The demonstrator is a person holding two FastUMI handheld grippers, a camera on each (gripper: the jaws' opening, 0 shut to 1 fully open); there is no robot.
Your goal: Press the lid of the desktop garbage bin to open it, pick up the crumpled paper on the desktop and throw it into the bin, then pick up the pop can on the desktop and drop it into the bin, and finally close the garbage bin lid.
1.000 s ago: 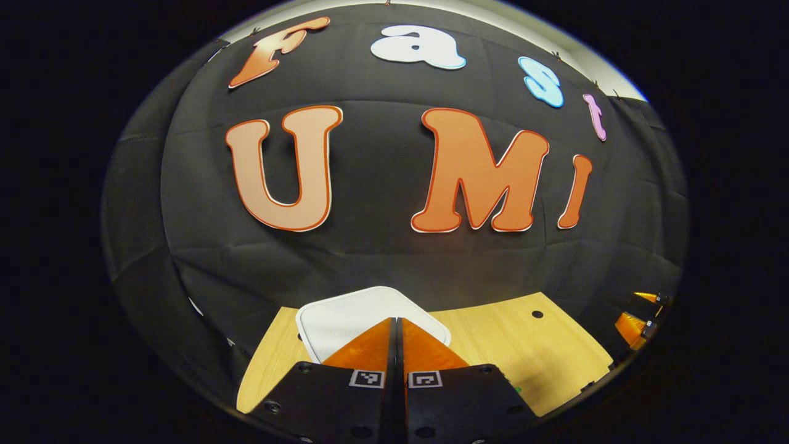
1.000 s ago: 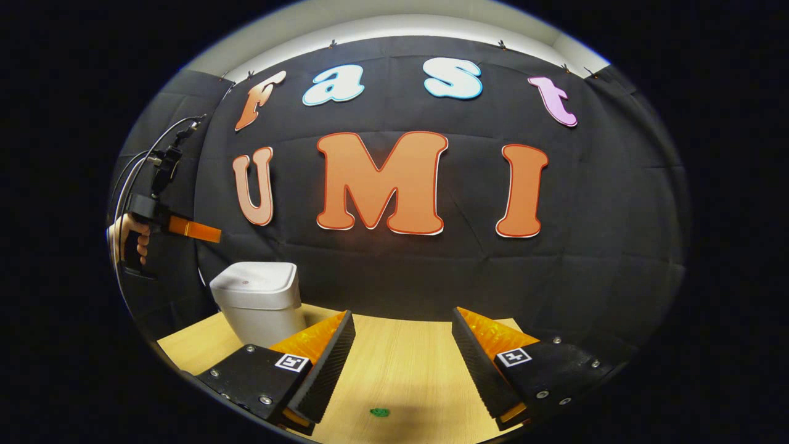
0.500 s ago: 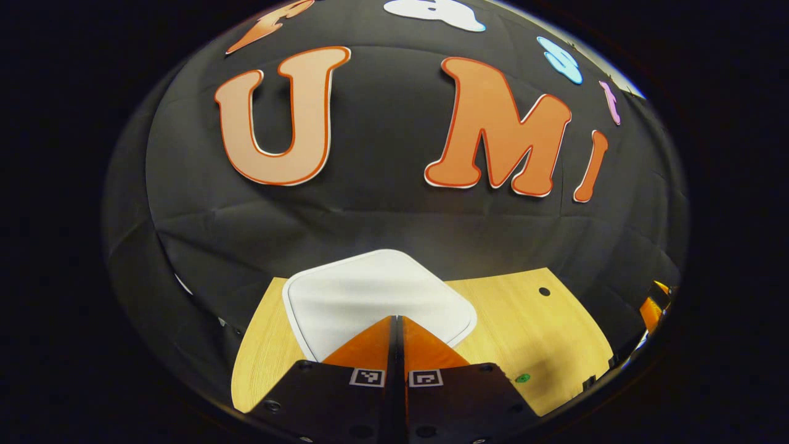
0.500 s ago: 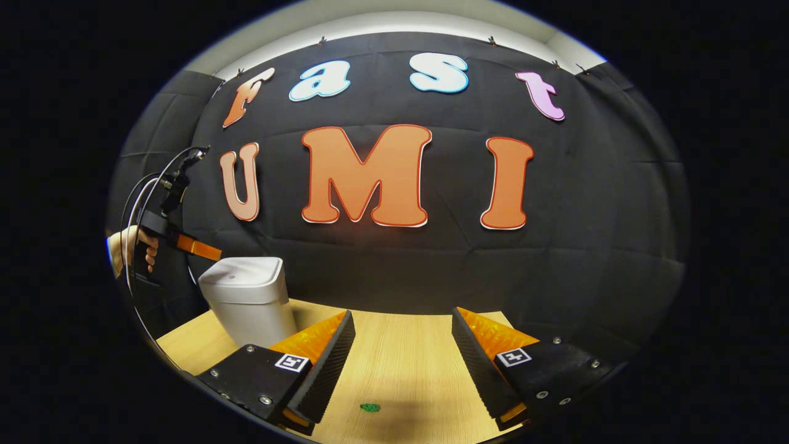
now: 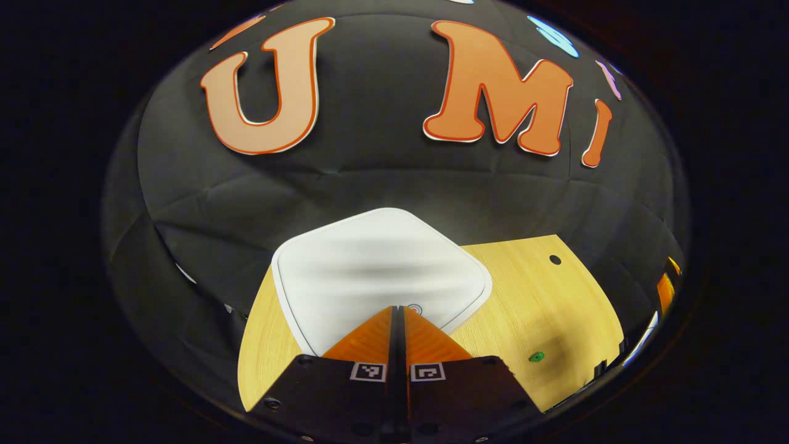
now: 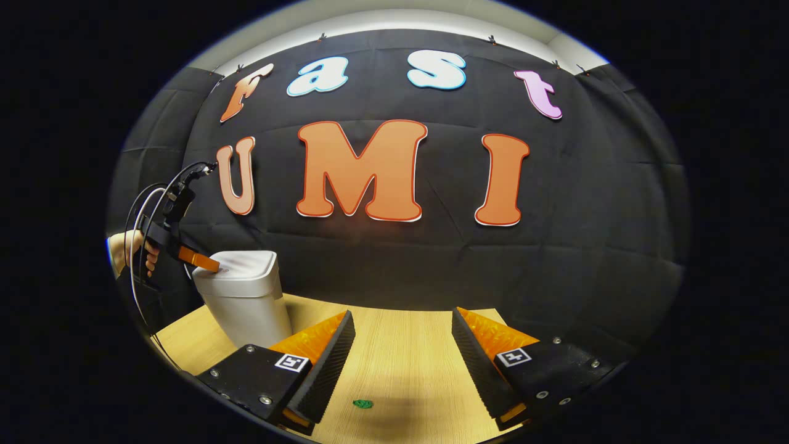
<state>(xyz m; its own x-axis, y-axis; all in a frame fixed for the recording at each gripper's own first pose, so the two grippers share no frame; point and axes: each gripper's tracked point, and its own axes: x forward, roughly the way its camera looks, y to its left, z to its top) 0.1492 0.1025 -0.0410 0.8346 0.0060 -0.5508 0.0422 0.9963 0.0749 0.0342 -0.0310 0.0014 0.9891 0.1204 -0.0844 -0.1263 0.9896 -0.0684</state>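
The white desktop garbage bin (image 5: pixel 376 271) stands on the wooden table, lid down, right under my left gripper (image 5: pixel 397 308). That gripper is shut with nothing between its fingers, and its tips hang over the lid's near edge by a small round mark (image 5: pixel 414 309). In the right gripper view the bin (image 6: pixel 241 296) stands at the left, and the left gripper (image 6: pixel 212 266), held by a hand (image 6: pixel 138 254), points down onto the lid's near edge. My right gripper (image 6: pixel 400 320) is open above the bare table, far right of the bin.
The light wooden table (image 6: pixel 400 370) carries a small green speck (image 6: pixel 362 404), also seen in the left gripper view as a green speck (image 5: pixel 537 356). A dark hole (image 5: pixel 555 259) lies near the table's far right corner. Cables (image 6: pixel 154 203) loop above the hand.
My left gripper has come down and forward toward the bin lid, which now looms larger. The right gripper has drifted slightly, staying open.
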